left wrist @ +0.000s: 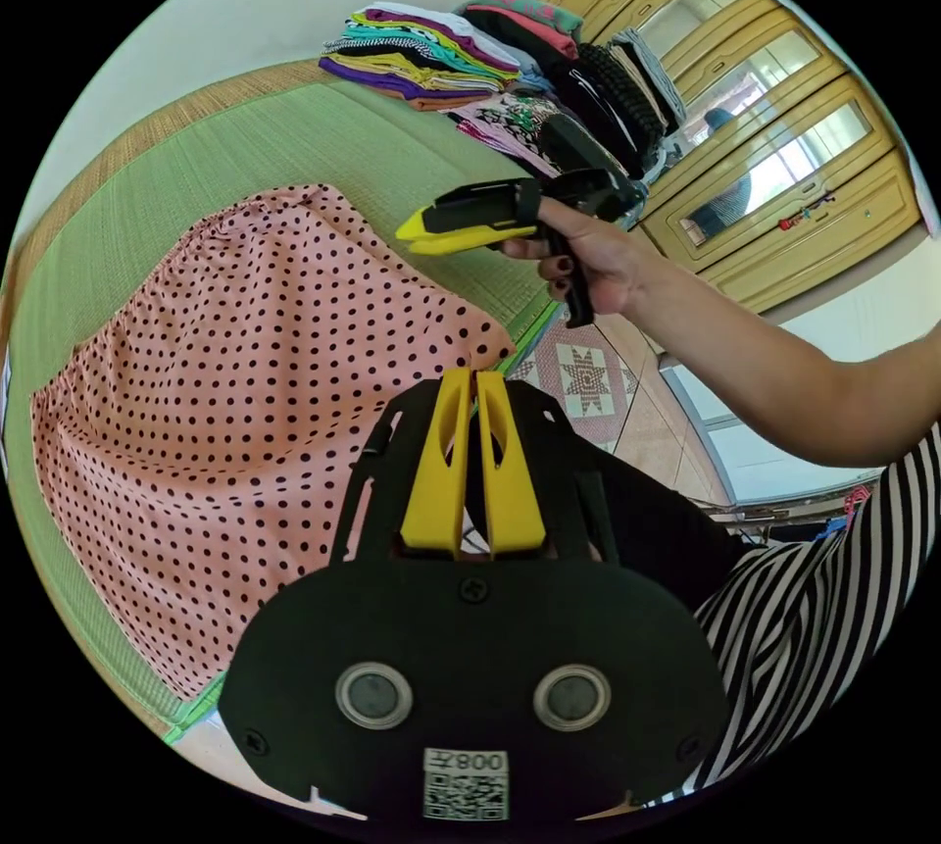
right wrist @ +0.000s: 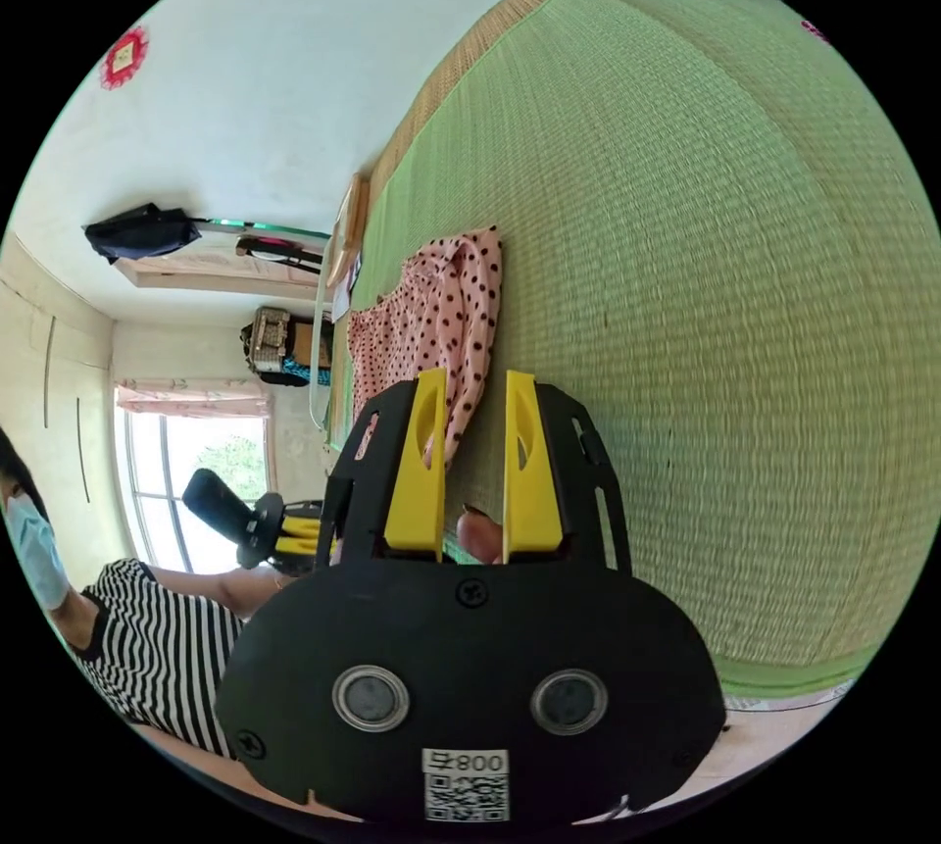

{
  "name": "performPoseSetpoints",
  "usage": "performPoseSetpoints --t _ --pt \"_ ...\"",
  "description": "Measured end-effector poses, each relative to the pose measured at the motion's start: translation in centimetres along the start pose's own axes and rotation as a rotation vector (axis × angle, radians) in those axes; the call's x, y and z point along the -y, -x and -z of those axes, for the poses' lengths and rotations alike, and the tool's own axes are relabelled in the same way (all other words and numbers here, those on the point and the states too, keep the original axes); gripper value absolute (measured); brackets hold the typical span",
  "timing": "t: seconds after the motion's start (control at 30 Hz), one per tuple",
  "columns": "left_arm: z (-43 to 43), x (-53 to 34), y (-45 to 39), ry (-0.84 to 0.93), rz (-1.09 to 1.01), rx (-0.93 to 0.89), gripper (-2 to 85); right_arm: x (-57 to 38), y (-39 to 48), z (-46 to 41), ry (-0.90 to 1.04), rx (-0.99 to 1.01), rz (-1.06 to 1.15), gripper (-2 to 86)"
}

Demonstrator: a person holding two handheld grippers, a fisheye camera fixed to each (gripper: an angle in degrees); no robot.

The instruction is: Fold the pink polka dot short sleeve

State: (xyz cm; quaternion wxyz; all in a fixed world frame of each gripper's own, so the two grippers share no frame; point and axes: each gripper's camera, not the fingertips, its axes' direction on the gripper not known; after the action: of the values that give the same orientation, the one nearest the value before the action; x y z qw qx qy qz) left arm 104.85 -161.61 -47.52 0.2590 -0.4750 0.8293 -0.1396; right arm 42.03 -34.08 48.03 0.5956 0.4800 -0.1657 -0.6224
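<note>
The pink polka dot short sleeve (left wrist: 245, 393) lies spread on the green woven mat (left wrist: 323, 133). My left gripper (left wrist: 475, 376) has its yellow jaws pressed together on the garment's near corner. A hand holds my right gripper (left wrist: 417, 231) above the mat, just past that corner and apart from the cloth. In the right gripper view, my right gripper (right wrist: 470, 383) stands open with nothing between its jaws; the garment (right wrist: 431, 324) lies bunched beyond them on the mat (right wrist: 706, 295). My left gripper (right wrist: 289, 530) shows low at the left there.
Stacks of folded clothes (left wrist: 461, 50) stand at the mat's far end, next to a wooden wardrobe with mirrored doors (left wrist: 784, 168). A patterned tile floor (left wrist: 585, 378) lies past the mat's edge. A person in a striped shirt (left wrist: 814, 609) stands close.
</note>
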Motion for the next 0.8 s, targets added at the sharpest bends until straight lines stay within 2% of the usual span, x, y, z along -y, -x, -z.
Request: performPoseSetpoints --t 0.53,0.8 --pt "-0.7 1.1 1.5 -0.024 0.023 -0.09 0.8 9.4 -0.2 -2.8 0.007 0.096 -0.021 8.6" --pt "-2.0 -0.5 3.1 -0.029 0.034 -0.122 0.9 10.5 0.9 -2.1 0.019 0.095 -0.028 3.3"
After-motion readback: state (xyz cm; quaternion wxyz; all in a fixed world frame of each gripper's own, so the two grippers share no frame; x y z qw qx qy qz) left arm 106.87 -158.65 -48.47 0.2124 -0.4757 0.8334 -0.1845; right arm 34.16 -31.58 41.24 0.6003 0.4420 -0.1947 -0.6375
